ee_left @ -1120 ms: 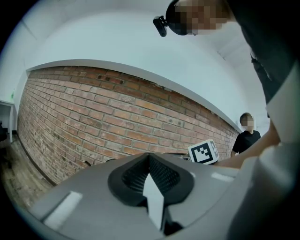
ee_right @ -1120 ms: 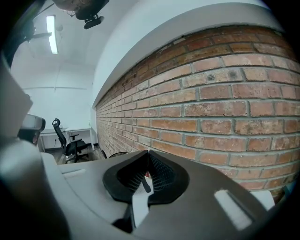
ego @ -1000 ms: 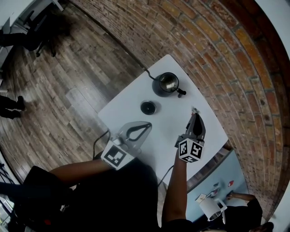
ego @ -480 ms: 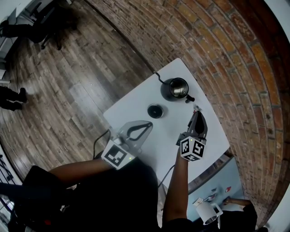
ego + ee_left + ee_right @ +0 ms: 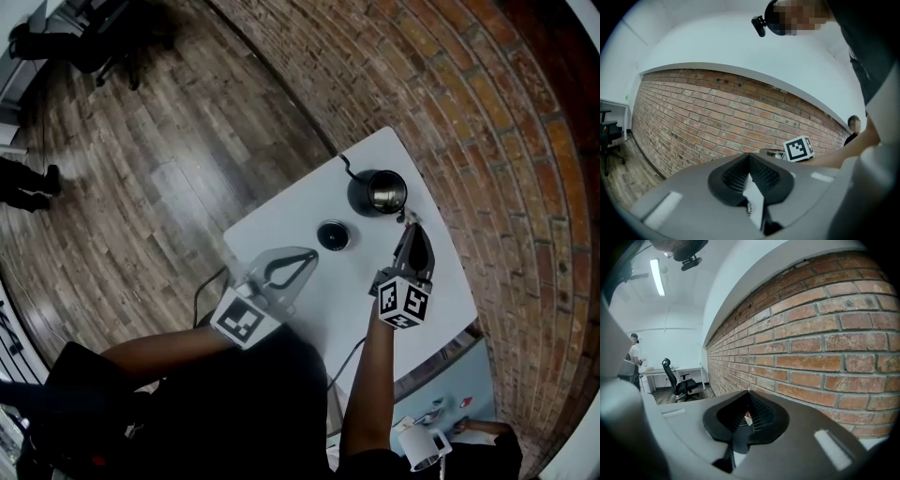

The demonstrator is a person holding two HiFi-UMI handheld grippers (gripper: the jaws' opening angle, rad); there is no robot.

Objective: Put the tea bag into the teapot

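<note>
White table (image 5: 291, 216) with a dark teapot (image 5: 380, 191) at its far corner, tea bag (image 5: 748, 418) pinched in the closed right gripper (image 5: 407, 222) just beside it, left gripper (image 5: 310, 254) closed, holding nothing.

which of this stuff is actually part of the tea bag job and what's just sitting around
Part of the job:
- teapot, open, on the white table
- tea bag, pinched in the shut right gripper

Just lying about:
- dark round lid-like piece on the table
- left gripper, shut, holding nothing
- office chair in the background
</note>
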